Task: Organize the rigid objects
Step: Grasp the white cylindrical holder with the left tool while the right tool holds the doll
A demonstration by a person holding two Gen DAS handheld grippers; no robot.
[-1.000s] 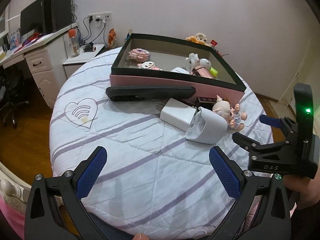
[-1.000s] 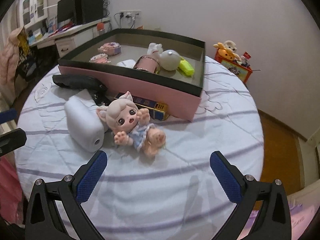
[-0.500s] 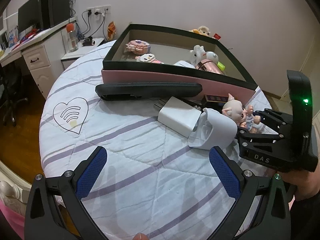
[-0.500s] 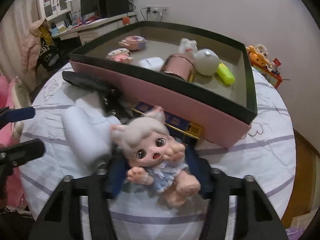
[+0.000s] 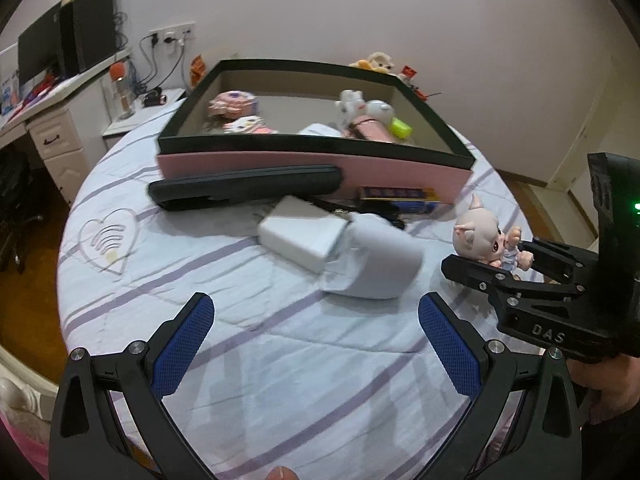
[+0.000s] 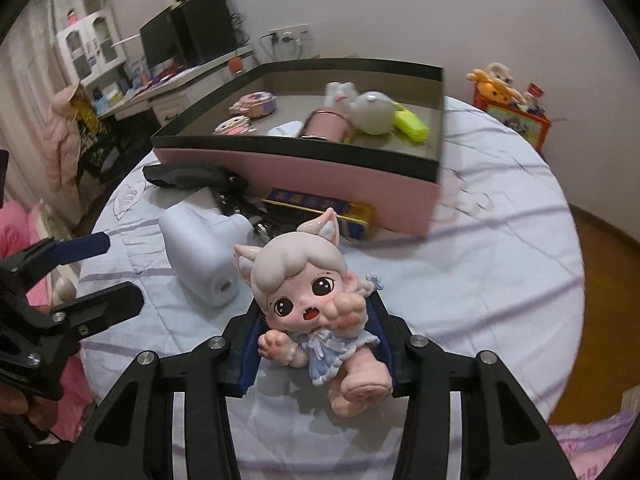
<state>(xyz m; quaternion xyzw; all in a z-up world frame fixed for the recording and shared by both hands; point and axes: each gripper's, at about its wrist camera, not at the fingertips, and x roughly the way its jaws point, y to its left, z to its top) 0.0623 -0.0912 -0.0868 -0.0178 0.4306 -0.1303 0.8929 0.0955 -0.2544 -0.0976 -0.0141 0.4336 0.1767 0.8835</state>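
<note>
Bedding, a white quilted cover with lilac stripes (image 5: 280, 360), fills the round surface, and at 12 o'clock the pink, black-rimmed cardboard box (image 5: 312, 168) hides the lower parts of the toys inside. Right gripper (image 6: 316, 344) is clenched on the pale-haired, cat-eared doll figurine (image 6: 308, 300), lifted clear of the cover at 3 o'clock in the left view; its pads are mostly hidden behind the doll. Left gripper (image 5: 316, 336) hangs spread wide, holding nothing.

Colours and patterns on your work surface

Your box (image 5: 312, 168) is pink with a black rim; the doll (image 6: 308, 300) has pale grey hair and a light blue dress; the bedspread (image 5: 280, 360) is white with lilac stripes; your left gripper (image 5: 316, 344) pads are blue.
</note>
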